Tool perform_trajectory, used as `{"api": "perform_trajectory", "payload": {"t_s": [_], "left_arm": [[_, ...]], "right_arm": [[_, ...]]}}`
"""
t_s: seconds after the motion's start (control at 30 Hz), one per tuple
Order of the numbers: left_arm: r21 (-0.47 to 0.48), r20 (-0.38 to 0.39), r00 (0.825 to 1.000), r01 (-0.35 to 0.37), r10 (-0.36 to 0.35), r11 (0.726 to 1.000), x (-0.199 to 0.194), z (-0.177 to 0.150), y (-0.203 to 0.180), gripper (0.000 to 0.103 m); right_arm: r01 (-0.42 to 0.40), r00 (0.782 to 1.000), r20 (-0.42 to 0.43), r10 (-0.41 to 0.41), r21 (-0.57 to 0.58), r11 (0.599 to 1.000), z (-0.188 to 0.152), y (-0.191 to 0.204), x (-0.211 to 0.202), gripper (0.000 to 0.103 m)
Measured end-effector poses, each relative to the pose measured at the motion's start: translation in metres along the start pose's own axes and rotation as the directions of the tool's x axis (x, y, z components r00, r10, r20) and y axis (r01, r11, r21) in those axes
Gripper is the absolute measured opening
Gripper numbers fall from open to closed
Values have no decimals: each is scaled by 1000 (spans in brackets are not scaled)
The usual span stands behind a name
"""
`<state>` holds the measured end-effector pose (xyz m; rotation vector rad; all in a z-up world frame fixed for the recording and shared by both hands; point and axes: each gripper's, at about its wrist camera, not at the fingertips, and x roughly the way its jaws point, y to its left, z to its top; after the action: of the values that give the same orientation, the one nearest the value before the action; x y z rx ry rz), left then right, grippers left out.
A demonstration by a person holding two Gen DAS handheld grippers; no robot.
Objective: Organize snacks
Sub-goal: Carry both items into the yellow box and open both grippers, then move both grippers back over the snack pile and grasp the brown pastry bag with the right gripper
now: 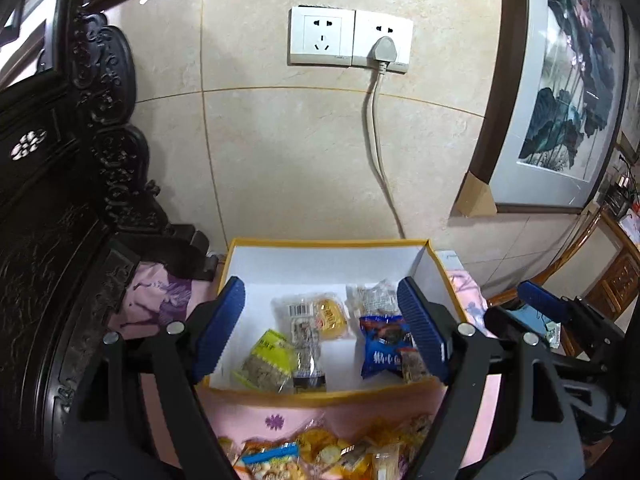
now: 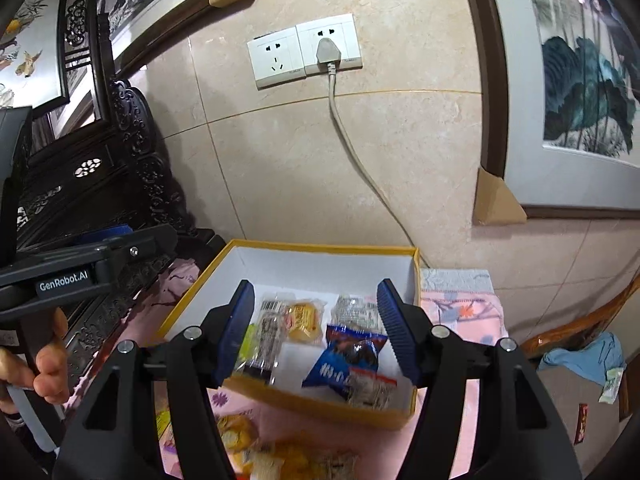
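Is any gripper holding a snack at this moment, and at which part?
No. The left gripper and right gripper are both open and empty above the yellow-rimmed box.

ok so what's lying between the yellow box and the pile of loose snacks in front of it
In the left wrist view, only bare pink cloth with a purple flower print lies between the yellow box and the loose snacks. No packet sits there.

Wall sockets (image 1: 351, 36), framed painting (image 1: 568, 92), carved dark furniture (image 1: 60, 184).

A pink floral cloth (image 1: 256, 412) carries a yellow-rimmed box (image 1: 320, 396) and loose snacks (image 1: 320, 452).
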<state>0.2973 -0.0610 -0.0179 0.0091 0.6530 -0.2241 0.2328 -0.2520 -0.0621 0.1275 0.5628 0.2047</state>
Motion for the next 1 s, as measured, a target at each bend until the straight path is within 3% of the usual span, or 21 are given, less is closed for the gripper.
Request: {"api": "perform_trajectory", "payload": {"t_s": [0.23,0.47,0.87,1.0], "left_arm": [[-38,-76,997,-20,17,999,-24,-63,17,82],[-91,-231,972,-73,50,993,-35,-143,43,82],[-123,-323,944,-115,70,986,-74,-221,71,83],[-150,-358,931,-137,76,979,-73,-235,81,83]], "right_arm": [[-2,992,-126,6,25,1000,-65,-1,-22,65],[3,954,-300,25,91,996,-148,2,-34,65],[-22,900,-431,62,98,995,-198,24,-22,65],[-46,864,-497,80,79,996,-218,29,-20,65]]}}
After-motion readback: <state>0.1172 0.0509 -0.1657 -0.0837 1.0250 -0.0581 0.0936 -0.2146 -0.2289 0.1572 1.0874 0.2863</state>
